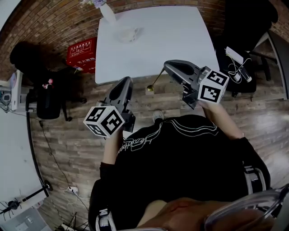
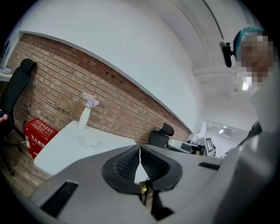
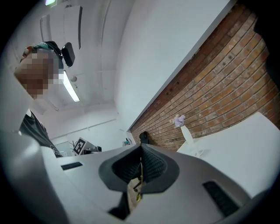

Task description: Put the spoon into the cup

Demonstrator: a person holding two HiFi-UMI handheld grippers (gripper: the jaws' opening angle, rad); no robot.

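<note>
A thin gold spoon [image 1: 155, 82] hangs bowl-down off the near edge of the white table [image 1: 171, 40], its handle pinched in my right gripper [image 1: 167, 67], which is shut on it. The right gripper view shows the handle [image 3: 140, 174] between the closed pads and the bowl [image 3: 138, 197] below them. A clear cup [image 1: 129, 34] stands on the far left part of the table, well beyond both grippers; it also shows in the gripper views [image 2: 90, 141] [image 3: 199, 152]. My left gripper [image 1: 128, 81] is shut with nothing in it [image 2: 140, 164], just left of the spoon bowl [image 2: 142, 188].
A white vase with lilac flowers [image 1: 106, 12] stands at the table's far left corner, behind the cup. A red crate [image 1: 81, 53] and a black chair [image 1: 47, 97] sit on the wooden floor to the left. Another black chair with cables [image 1: 239, 67] is on the right.
</note>
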